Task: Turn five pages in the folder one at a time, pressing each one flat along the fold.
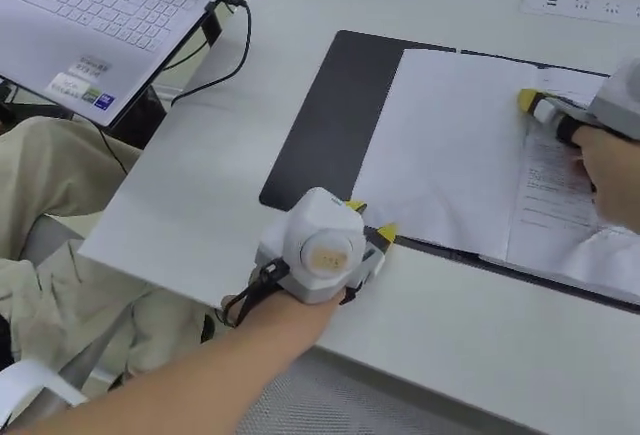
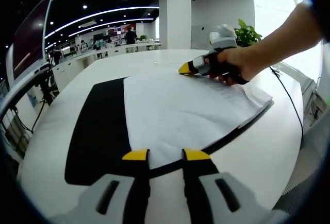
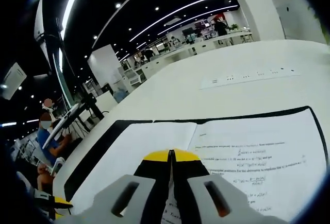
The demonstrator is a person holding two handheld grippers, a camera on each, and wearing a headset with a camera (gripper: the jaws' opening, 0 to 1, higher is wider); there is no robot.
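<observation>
Left gripper (image 1: 371, 219), closest, sits at near edge of black folder (image 1: 320, 125), jaws apart, w/ bottom edge of blank page (image 1: 450, 145) just ahead of the tips. Folder lies open on white table (image 1: 200, 205). Right gripper (image 1: 535, 105) has jaws closed together, nothing btwn them, tips over the fold beside printed page (image 1: 550, 190). Laptop (image 1: 90, 5) far left.

The open folder (image 1: 325, 125) lies on the table (image 1: 200, 205), in the middle of the frame. A laptop (image 1: 90, 15) is in the upper left and a power strip (image 1: 580, 3) in the upper right. The left gripper (image 1: 371, 219) is at the folder's bottom edge. The right gripper (image 1: 530, 103) is on the pages (image 1: 450, 145) at the right.
</observation>
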